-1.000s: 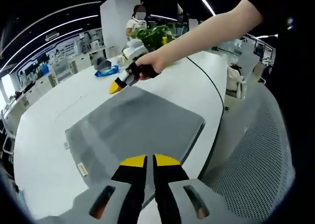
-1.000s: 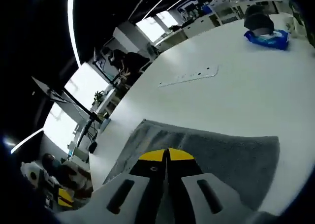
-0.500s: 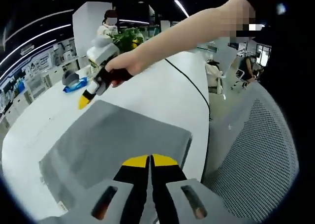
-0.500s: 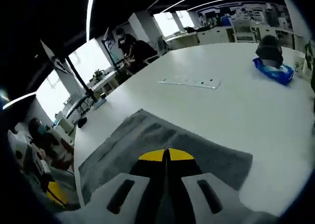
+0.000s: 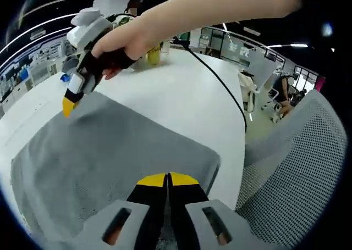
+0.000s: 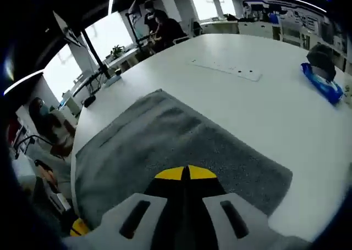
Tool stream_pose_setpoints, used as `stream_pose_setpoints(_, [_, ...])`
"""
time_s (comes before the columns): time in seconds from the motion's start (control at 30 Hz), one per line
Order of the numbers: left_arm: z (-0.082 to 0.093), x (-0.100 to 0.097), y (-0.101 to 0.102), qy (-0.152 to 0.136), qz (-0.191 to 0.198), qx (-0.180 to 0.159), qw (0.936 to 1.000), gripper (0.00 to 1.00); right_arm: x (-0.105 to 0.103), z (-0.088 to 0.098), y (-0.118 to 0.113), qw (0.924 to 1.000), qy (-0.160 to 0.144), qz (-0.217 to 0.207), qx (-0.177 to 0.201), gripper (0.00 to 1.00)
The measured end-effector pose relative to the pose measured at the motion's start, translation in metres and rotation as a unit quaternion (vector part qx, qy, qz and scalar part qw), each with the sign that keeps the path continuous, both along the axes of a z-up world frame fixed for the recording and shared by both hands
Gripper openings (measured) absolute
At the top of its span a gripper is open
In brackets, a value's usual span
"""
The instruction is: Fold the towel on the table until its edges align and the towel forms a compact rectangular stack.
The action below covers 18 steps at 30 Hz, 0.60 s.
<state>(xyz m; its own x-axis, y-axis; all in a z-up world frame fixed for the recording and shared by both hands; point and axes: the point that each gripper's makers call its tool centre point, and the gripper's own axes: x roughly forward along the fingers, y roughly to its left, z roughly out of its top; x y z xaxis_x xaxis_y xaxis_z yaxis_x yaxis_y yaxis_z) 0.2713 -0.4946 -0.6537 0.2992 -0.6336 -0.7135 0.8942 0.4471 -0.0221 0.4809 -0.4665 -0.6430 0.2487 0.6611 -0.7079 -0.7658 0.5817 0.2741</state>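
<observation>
A grey towel lies flat and spread out on the white table. My left gripper is shut, its yellow tips over the towel's near edge, with no cloth visibly pinched. A hand holds my right gripper at the towel's far left corner, tip pointing down and close to the cloth. In the right gripper view the towel stretches ahead, and the right gripper is shut just above it. A yellow tip at the towel's far edge looks like the left gripper.
A black cable runs across the table near its right edge. A grey mesh chair stands beside the table. A blue pack, a dark object and a white strip lie beyond the towel. People sit at a far desk.
Both cameras have come lower and closer to the towel. The right gripper has dropped toward the towel's far left corner. The towel lies as before.
</observation>
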Motion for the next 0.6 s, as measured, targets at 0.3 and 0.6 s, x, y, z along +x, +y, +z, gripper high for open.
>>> stream_pose_setpoints(0.3, [-0.001, 0.0, -0.005, -0.097, -0.06, 0.081, 0.9902, 0.01, -0.009, -0.015, -0.002, 0.9932, -0.057, 0.074, -0.069, 0.0])
stream_pose_setpoints(0.6, [-0.002, -0.006, -0.007, -0.197, -0.165, 0.201, 0.9451, 0.01, -0.013, -0.016, -0.003, 0.9731, -0.155, 0.14, -0.097, 0.0])
